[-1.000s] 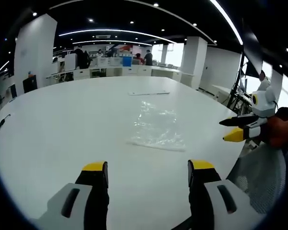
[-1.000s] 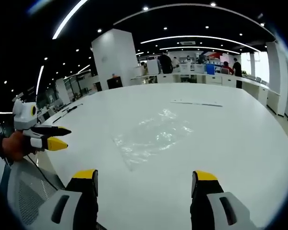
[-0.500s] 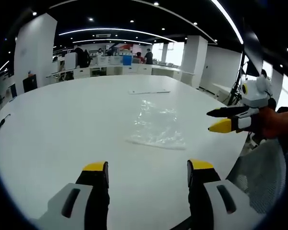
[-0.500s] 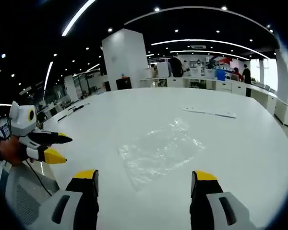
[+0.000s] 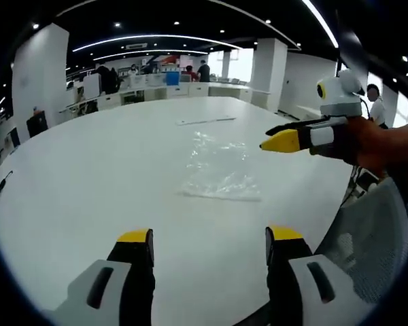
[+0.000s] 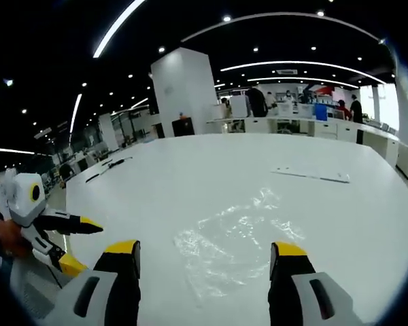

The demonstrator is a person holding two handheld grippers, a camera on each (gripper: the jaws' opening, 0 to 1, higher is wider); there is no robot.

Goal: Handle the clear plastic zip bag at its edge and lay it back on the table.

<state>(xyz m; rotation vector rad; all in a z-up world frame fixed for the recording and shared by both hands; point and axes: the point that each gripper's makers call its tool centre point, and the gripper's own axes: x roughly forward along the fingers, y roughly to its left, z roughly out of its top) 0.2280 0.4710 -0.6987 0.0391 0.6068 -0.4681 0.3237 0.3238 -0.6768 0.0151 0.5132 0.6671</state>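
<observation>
The clear zip bag (image 6: 234,248) lies flat on the white table (image 5: 88,176), at 12 o'clock of the right gripper (image 6: 204,255); both it and the left gripper (image 5: 209,238) gape wide, empty. Thin film could slide or crumple when pinched

Open-plan office; desks (image 6: 306,125), ceiling lights (image 6: 292,64)
</observation>
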